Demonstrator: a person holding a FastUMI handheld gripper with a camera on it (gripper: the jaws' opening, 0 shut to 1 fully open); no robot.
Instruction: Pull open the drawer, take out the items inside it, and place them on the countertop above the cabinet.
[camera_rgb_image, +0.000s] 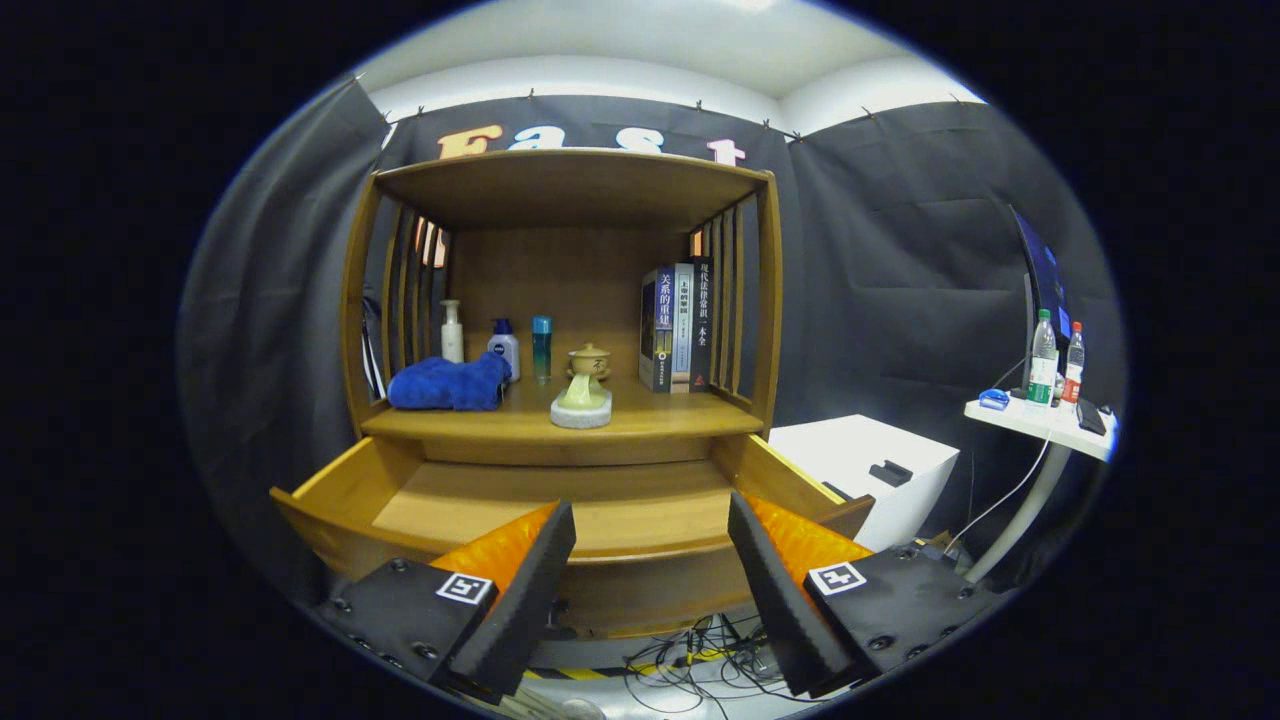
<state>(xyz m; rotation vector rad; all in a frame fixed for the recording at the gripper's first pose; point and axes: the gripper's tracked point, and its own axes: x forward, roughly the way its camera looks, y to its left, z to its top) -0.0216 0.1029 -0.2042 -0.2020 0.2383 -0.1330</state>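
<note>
Gripper view shows the gripper (650, 590) held level and facing the cabinet (560, 300) squarely, its two fingers (520, 590) spread wide apart with nothing between them; the jaws are released and grip no object. Both fingers hover in front of the drawer's front panel, and contact with it cannot be confirmed.

Drawer (560, 500): pulled out toward the gripper, its long axis running side to side across the cabinet's width, its open top facing up. The front panel lies just ahead of and partly behind the fingertips; the drawer floor extends beyond them toward the cabinet body. What shows of the floor is bare wood; the near strip behind the front panel is hidden.

Countertop (660, 415) above the drawer, well beyond the fingers, carries the following. Near its left edge lies a blue towel (447, 385), bunched. Behind the towel, toward the back wall, stand a white pump bottle (452, 332), a white bottle with a blue cap (504, 348) and a teal bottle (541, 348), all upright. At the front edge, about centre, a green ceramic figure on a pale round base (582, 405) sits with a small lidded clay pot (589, 360) just behind it. Toward the right edge three books (676, 328) stand upright, spines facing out.

Right of the cabinet sits a white box (860, 460); further right, a small white table (1040, 425) bears two upright drink bottles (1056, 362).
</note>
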